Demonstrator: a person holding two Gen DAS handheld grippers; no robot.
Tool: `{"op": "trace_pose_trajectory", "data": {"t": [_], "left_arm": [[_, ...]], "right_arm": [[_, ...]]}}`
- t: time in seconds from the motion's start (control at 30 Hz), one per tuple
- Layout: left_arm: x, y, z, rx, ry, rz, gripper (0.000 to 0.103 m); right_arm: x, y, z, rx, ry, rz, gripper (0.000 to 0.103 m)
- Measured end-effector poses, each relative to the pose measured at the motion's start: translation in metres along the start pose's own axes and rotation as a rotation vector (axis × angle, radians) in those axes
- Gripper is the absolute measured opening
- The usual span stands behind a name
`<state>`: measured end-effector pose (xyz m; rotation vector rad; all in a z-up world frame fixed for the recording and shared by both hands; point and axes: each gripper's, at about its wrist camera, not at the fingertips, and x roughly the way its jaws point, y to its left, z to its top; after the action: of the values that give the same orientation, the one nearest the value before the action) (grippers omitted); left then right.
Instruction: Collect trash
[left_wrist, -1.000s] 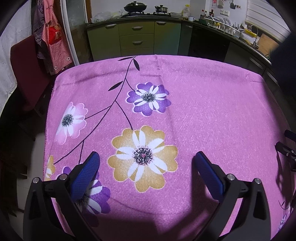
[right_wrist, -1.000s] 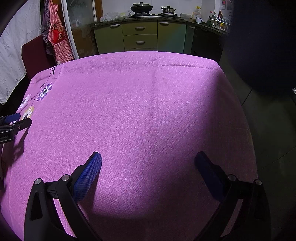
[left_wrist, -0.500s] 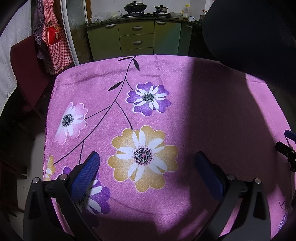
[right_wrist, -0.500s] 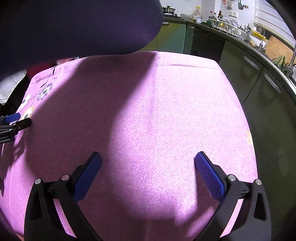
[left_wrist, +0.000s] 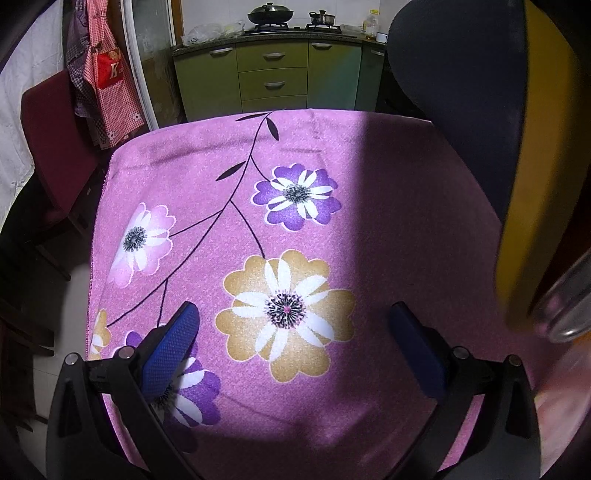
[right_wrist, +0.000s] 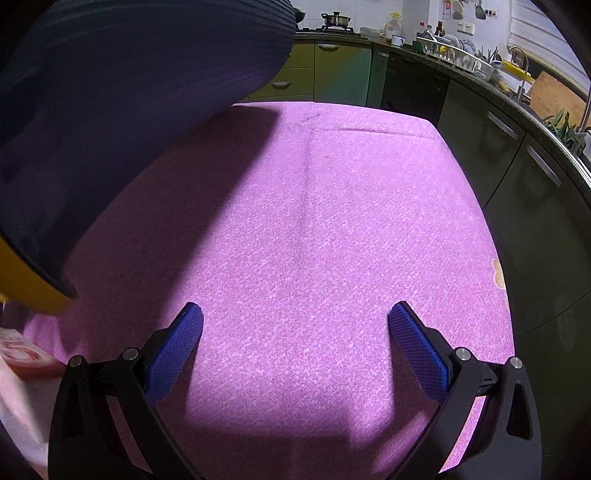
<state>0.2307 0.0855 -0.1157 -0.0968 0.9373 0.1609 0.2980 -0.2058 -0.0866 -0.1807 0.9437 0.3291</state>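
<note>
Two open tongs wait over a pink flowered tablecloth (left_wrist: 369, 206) while a large dark object moves in between them.

Our left gripper (left_wrist: 291, 339) and right gripper (right_wrist: 295, 341) both stand wide and empty. A dark, yellow-edged bin-like shape (left_wrist: 480, 110) looms right of our left tongs and up-left of the right ones. No trash lies between either pair; something pale pink (right_wrist: 22, 354), blurred, sits left of our right tongs. If it is a wrapper, we judge it light and soft, best pinched at an edge.
</note>
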Motion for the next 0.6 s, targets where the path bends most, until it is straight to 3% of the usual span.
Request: {"op": "trace_pose_trajectory", "data": {"t": [0.6], "left_arm": [[-0.0031, -0.002, -0.0031, 0.009, 0.0, -0.005, 0.098]], "right_arm": [[0.0017, -0.0006, 0.001, -0.004, 0.001, 0.001, 0.1]]}}
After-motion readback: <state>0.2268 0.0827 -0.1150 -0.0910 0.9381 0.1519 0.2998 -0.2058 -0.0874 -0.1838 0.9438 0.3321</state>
